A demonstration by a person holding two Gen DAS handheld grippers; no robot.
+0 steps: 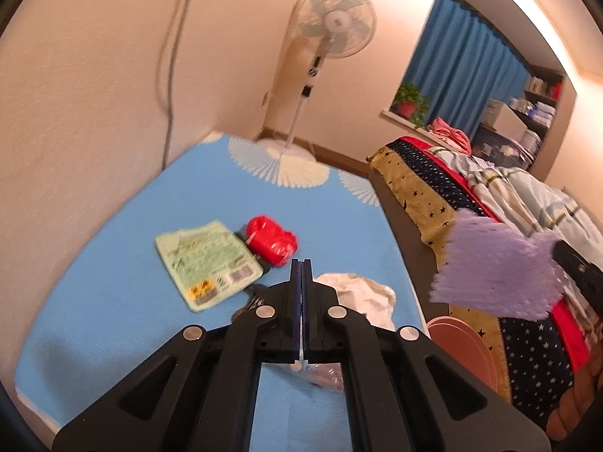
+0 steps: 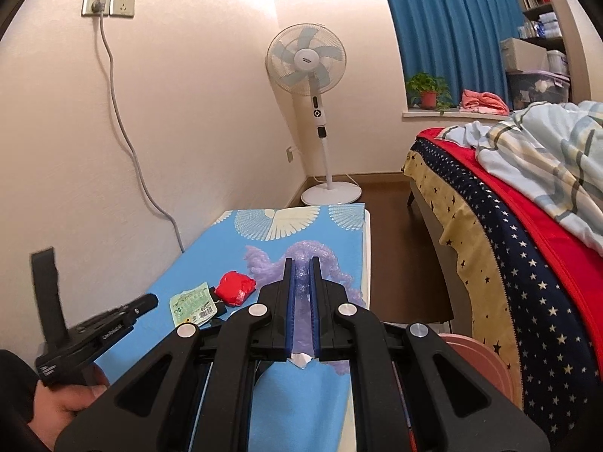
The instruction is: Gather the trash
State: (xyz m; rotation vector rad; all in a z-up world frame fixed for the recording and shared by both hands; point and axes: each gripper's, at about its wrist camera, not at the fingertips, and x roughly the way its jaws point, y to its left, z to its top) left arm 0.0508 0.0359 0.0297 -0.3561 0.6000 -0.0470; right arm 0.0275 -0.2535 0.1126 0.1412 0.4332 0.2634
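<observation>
Foam net [image 2: 301,263], purple, is clamped in R gripper [image 2: 301,275], held above desk [image 2: 211,260] edge; transfer step judged underway. L gripper [image 1: 301,267] fully closed, empty. Next: carry over pink bin [image 2: 478,358], release.

Cream walls [image 2: 196,120] glow in warm light; a white pedestal fan [image 2: 306,61] stands in the corner on brown floor [image 2: 392,233]; blue curtains [image 2: 448,26] hang over a windowsill with a potted plant [image 2: 429,92]; a bed [image 2: 527,233] with star-patterned covers on the right; shelves [image 2: 542,19] beyond.

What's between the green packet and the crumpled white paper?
In the left wrist view, the shut left gripper tip crosses between green packet and white paper.
</observation>
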